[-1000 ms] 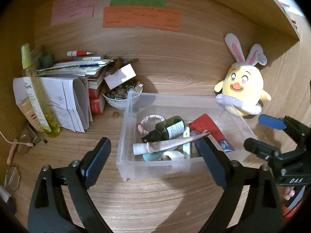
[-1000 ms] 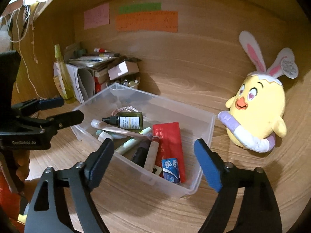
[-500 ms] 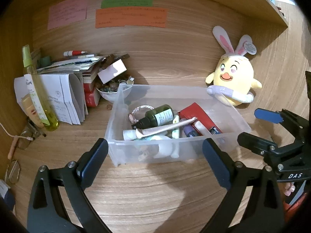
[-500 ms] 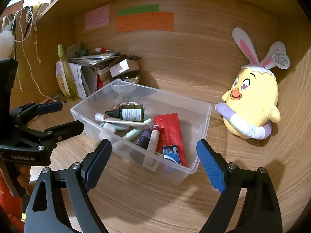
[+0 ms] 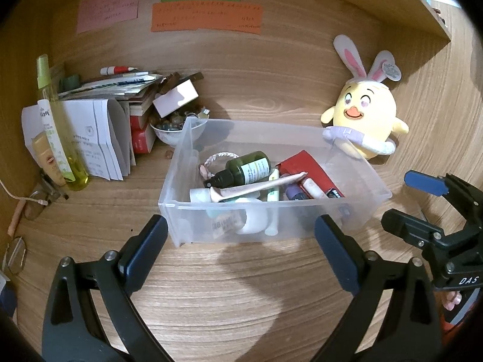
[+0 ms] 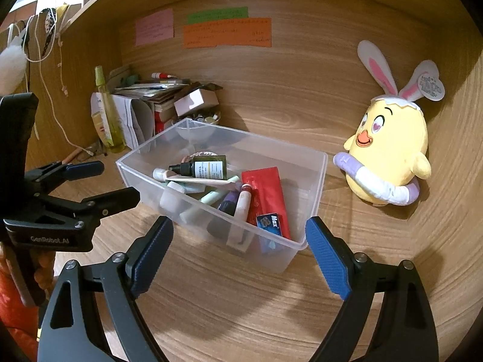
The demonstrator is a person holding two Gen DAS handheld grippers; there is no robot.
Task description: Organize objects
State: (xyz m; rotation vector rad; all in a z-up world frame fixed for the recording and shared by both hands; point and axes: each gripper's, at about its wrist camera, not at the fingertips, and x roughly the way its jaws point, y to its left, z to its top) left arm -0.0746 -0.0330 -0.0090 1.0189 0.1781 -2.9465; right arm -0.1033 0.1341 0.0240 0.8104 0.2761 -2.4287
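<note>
A clear plastic bin (image 5: 181, 163) (image 6: 317, 181) sits on the wooden desk. It holds a dark green dropper bottle (image 5: 241, 170) (image 6: 205, 166), a red tube (image 5: 314, 172) (image 6: 265, 199), a pink tube (image 5: 253, 188), a purple item (image 6: 229, 203) and other small toiletries. My left gripper (image 5: 241, 247) is open and empty, a little in front of the bin's near wall. My right gripper (image 6: 238, 250) is open and empty, in front of the bin's near right corner. Each gripper shows in the other's view, the right (image 5: 422, 205) and the left (image 6: 90, 184).
A yellow plush chick with bunny ears (image 5: 362, 114) (image 6: 389, 150) leans on the back wall right of the bin. At back left are a pile of papers and books (image 5: 99, 114), a bowl of stones (image 5: 175, 126) and a yellow spray bottle (image 5: 57, 132). Glasses (image 5: 33, 202) lie at far left.
Both grippers have drawn back from the bin, which now lies farther ahead of them. Both stay open and empty. The bin's contents have not moved.
</note>
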